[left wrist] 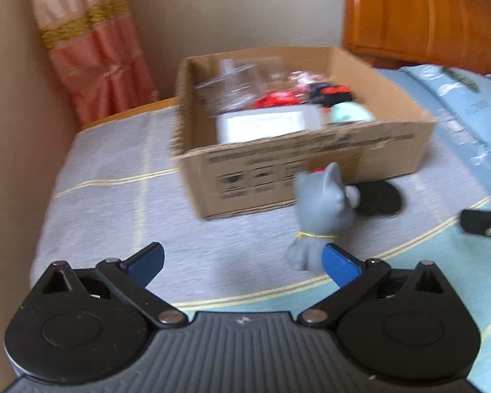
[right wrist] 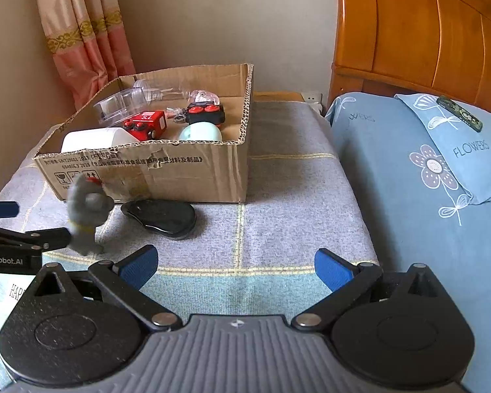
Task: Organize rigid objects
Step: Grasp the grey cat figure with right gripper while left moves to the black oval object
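The grey cat (left wrist: 324,216) stands upright on the blanket (left wrist: 114,203), just in front of the box (left wrist: 311,170) and beside a black case (left wrist: 379,201); the left claw (left wrist: 244,263) is spread wide, its right pad (left wrist: 340,268) just beside the cat's base, its left pad well apart from it; whether the pad touches the cat cannot be told, as the view is blurred; the cat sits off to the right of the gap, not between the pads. The right claw (right wrist: 235,268) is also spread wide over bare blanket, with nothing between its pads; the case lies ahead and to its left. Inside the box lie a red truck (right wrist: 145,124), a black toy (right wrist: 206,114), a white block (right wrist: 95,139), a mint shell (right wrist: 201,132) and clear plastic (right wrist: 124,103). A pillow (right wrist: 409,163) lies to the right.
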